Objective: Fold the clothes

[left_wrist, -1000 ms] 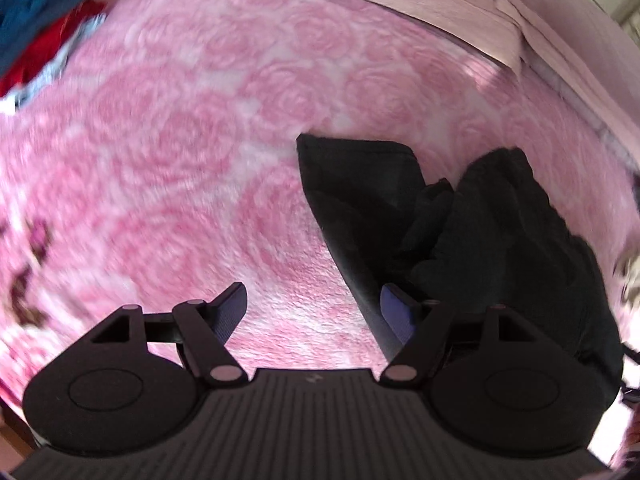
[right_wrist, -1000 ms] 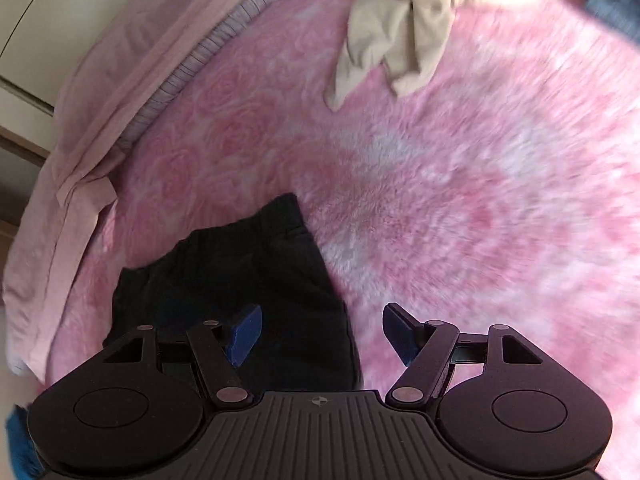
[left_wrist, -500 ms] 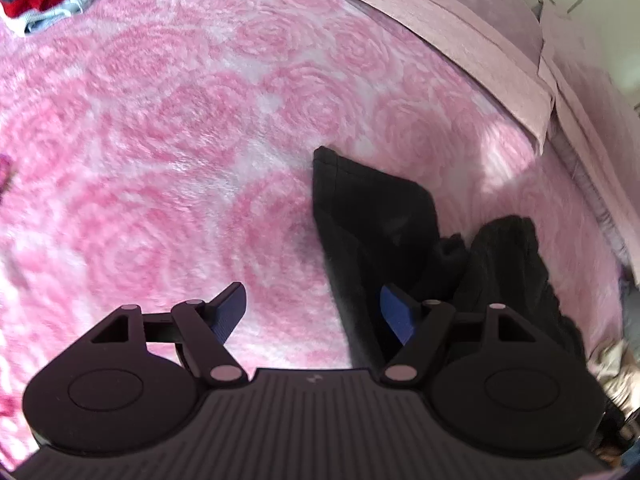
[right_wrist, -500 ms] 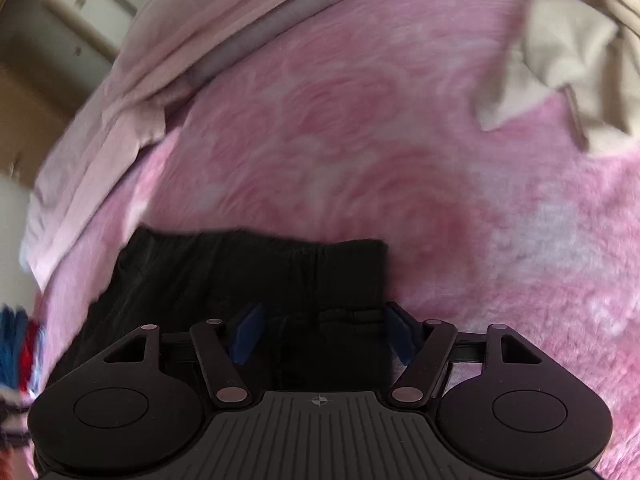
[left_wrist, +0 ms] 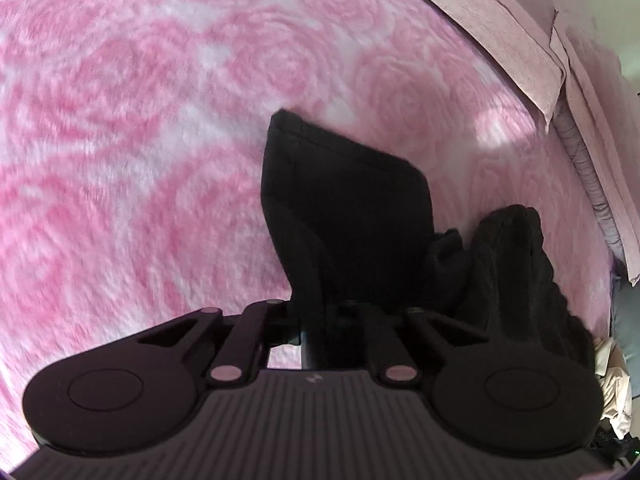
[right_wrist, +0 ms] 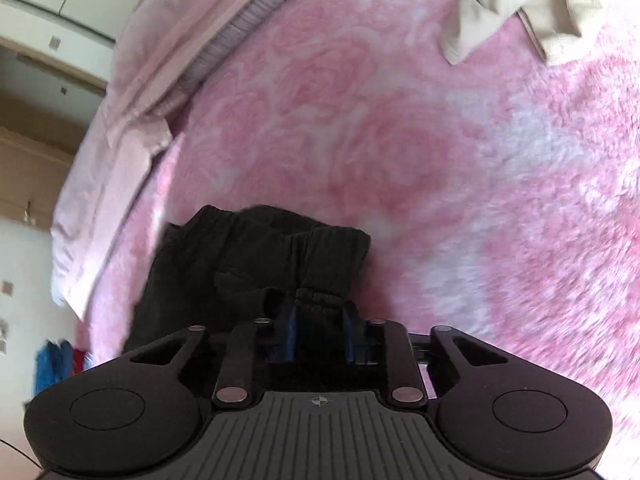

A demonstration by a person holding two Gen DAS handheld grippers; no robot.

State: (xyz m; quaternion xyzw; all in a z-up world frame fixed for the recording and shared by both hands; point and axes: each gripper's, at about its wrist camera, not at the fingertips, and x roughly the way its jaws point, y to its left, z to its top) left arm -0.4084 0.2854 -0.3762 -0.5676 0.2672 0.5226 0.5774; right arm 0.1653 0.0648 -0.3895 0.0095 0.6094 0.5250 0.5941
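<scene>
Black garment: one, a pair of black shorts (left_wrist: 352, 216), lying on the pink rose-patterned blanket (left_wrist: 140, 128) of a bed, partly lifted at both held edges.
Hand-held grippers: two, one per hand.
Left hand-held gripper (left_wrist: 316, 332): fingers drawn close together, pinching a leg edge of the shorts; the cloth rises from the blanket into the jaws.
Right hand-held gripper (right_wrist: 320, 332): blue-padded fingers narrowed on the gathered elastic waistband, cloth bunched between them.
Long axis of the shorts: in the left wrist view it runs from the held edge away toward a free hem corner pointing at the far side of the bed; a second dark fold (left_wrist: 516, 264) stands crumpled just beside it on the right.
Waistband direction: in the right wrist view it lies across the gripper, the rest of the shorts spreading to the left.
Other clothes: one beige garment (right_wrist: 532, 4), well apart from the shorts, at the far end of the blanket.
Bedding: a pale pink sheet (right_wrist: 132, 92) along the blanket's edge.
</scene>
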